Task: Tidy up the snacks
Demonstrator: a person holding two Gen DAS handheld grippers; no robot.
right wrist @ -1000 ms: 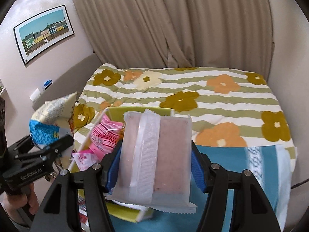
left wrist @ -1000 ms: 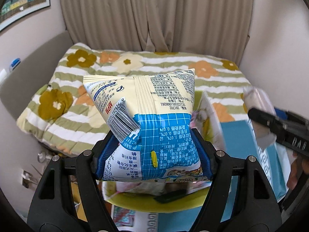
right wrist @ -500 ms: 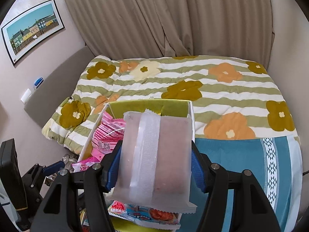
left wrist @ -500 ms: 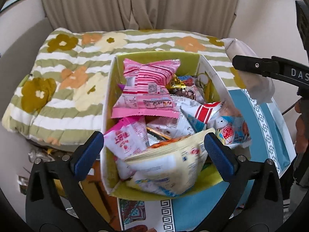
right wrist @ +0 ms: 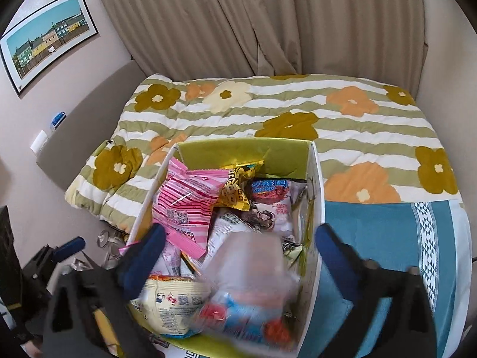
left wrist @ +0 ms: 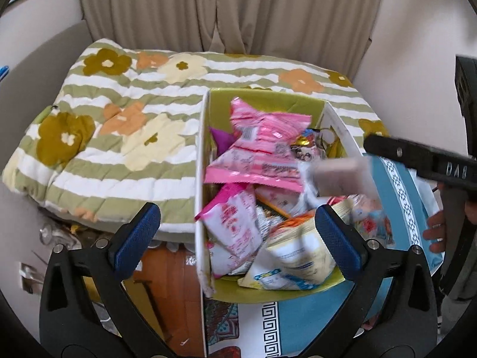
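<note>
Right gripper (right wrist: 238, 256): jaws just opening, clear packet (right wrist: 247, 256) dropping free between them into box (right wrist: 316, 208).
Left gripper (left wrist: 238, 232): standing released, empty, above box.

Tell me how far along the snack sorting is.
Done: the yellow-and-blue chip bag lies in the green-lined snack box. In hand: nothing; the left gripper is open, the right gripper has just opened over the blurred, translucent pinkish packet. Left: no loose snacks show.
</note>
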